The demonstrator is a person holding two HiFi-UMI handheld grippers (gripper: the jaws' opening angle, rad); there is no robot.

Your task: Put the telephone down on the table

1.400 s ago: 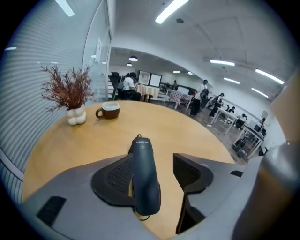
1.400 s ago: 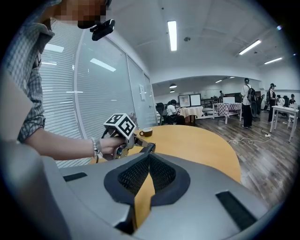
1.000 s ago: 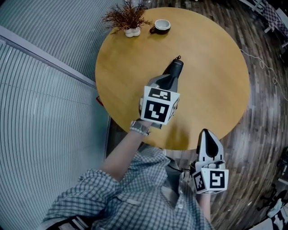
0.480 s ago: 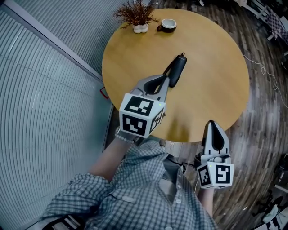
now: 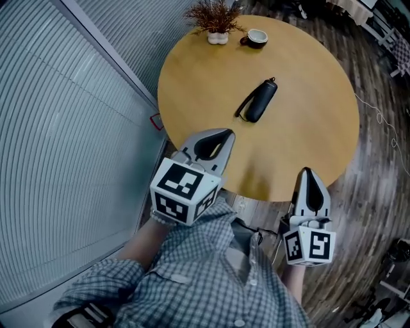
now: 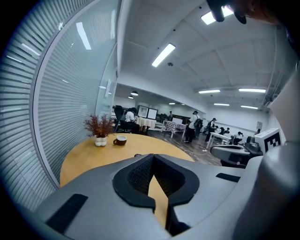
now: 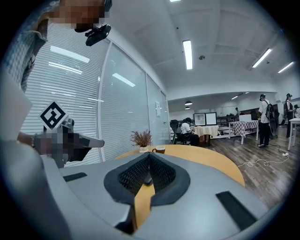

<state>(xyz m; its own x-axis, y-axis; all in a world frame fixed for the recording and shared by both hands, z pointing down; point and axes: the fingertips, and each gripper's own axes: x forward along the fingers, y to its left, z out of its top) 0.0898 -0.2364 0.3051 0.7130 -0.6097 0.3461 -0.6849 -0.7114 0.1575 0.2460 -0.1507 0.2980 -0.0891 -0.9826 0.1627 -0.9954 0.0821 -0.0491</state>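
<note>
The telephone [image 5: 259, 100], a black handset with a short cord loop, lies flat near the middle of the round wooden table [image 5: 307, 83]. My left gripper [image 5: 223, 134] hovers over the table's near edge, well short of the telephone, shut with nothing between its jaws. In the left gripper view the closed fingertips [image 6: 152, 157] hide the telephone. My right gripper [image 5: 306, 172] hangs just off the table's front edge, to the right of the left one. It looks shut and empty, and its tips [image 7: 149, 154] meet in the right gripper view.
A potted dried plant [image 5: 216, 19] and a cup on a saucer [image 5: 257, 38] stand at the table's far edge. A glass wall with blinds [image 5: 77, 128] runs along the left. Dark wood floor [image 5: 378, 154] lies to the right, with people and tables further off.
My left gripper has let go of the telephone and drawn back toward me and upward, now shut. The telephone stays lying on the table. The right gripper has risen slightly.
</note>
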